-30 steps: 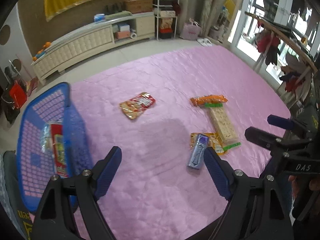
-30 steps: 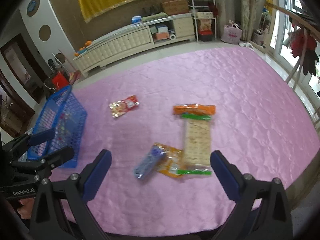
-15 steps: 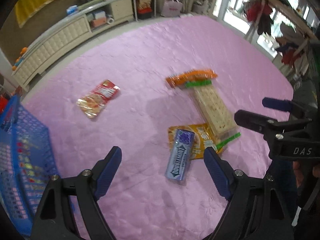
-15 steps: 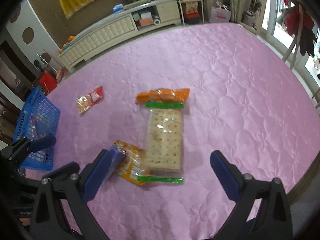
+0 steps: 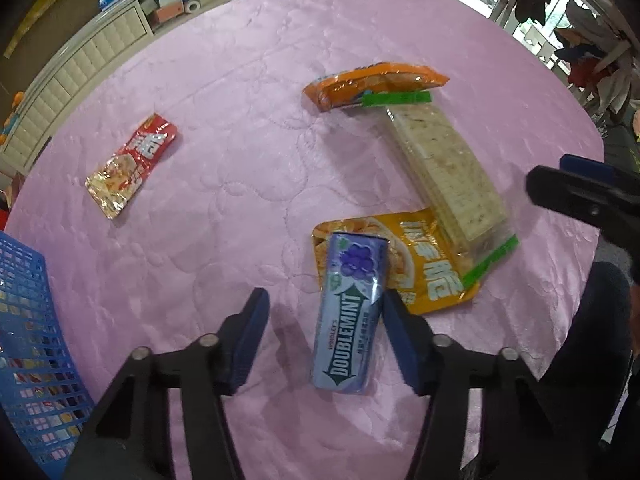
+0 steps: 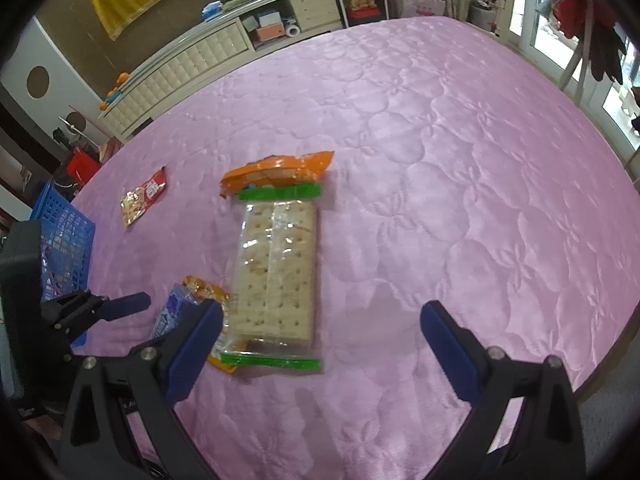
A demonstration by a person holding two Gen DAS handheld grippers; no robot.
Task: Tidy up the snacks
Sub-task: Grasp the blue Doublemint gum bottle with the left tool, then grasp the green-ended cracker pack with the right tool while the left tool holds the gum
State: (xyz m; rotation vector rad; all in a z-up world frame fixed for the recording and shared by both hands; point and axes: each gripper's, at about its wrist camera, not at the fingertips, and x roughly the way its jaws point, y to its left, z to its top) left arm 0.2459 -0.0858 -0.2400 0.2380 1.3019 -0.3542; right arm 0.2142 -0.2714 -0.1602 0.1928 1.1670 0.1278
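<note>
A purple Doublemint gum pack lies partly on a yellow snack bag on the pink quilted cover. My left gripper hangs just over the gum with its jaws closing. The pack is between them: the right pad sits at its edge and the left pad stands apart. My right gripper is wide open low over the near end of a clear cracker pack. Nothing is pressed between its pads. An orange bag lies at the crackers' far end and a red packet further left.
A blue mesh basket holding packets stands at the left edge of the cover. A long white cabinet runs along the back wall. Hanging clothes are at the right. The cover drops off at its right edge.
Both grippers have come down closer to the snacks. The left jaws have narrowed around the gum pack. The right gripper has come in over the crackers and stays wide.
</note>
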